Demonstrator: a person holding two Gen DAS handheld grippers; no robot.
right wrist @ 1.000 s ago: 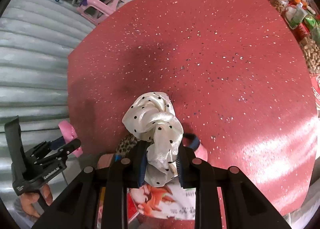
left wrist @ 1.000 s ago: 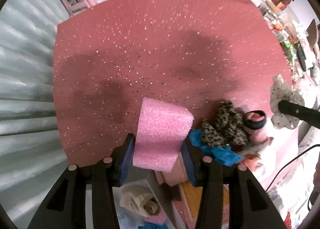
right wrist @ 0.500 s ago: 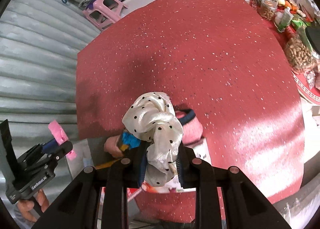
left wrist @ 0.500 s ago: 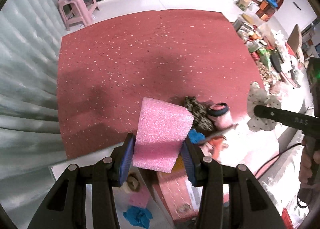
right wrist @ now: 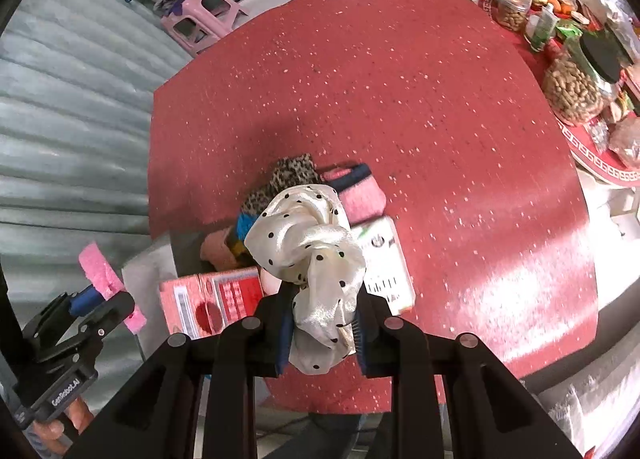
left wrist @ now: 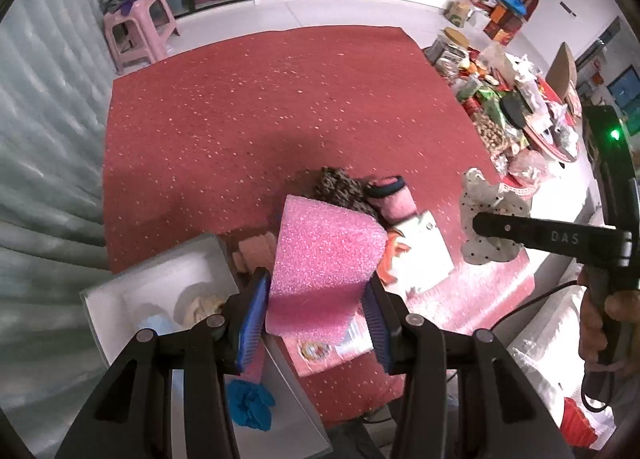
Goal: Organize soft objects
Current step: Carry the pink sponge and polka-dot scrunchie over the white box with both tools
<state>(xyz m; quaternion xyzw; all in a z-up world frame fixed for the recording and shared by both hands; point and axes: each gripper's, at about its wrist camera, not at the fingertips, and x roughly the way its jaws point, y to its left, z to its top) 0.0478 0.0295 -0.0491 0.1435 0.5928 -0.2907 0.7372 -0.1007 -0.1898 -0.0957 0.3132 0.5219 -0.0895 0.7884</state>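
My left gripper [left wrist: 314,317] is shut on a pink foam sponge [left wrist: 320,263], held well above the red table [left wrist: 260,119]. My right gripper [right wrist: 322,333] is shut on a cream polka-dot satin scrunchie [right wrist: 312,243]; the left wrist view shows that scrunchie [left wrist: 486,215] at the right. Below on the table lie a leopard-print cloth [left wrist: 340,189], a pink sock with a dark cuff [right wrist: 360,193] and a blue cloth [right wrist: 244,225]. In the right wrist view the left gripper [right wrist: 100,299] with the sponge [right wrist: 102,271] is at the lower left.
A white box [left wrist: 120,291] holding soft items, one of them blue [left wrist: 250,405], sits under my left gripper. A red carton [right wrist: 216,299] and a white carton [right wrist: 386,267] lie near the pile. Jars and snacks [right wrist: 576,87] crowd the right. A pink stool [left wrist: 138,33] stands beyond.
Both grippers have risen and pulled back from the table with the sponge and scrunchie still gripped. The pile looks smaller, and the white box and cartons have come into view.
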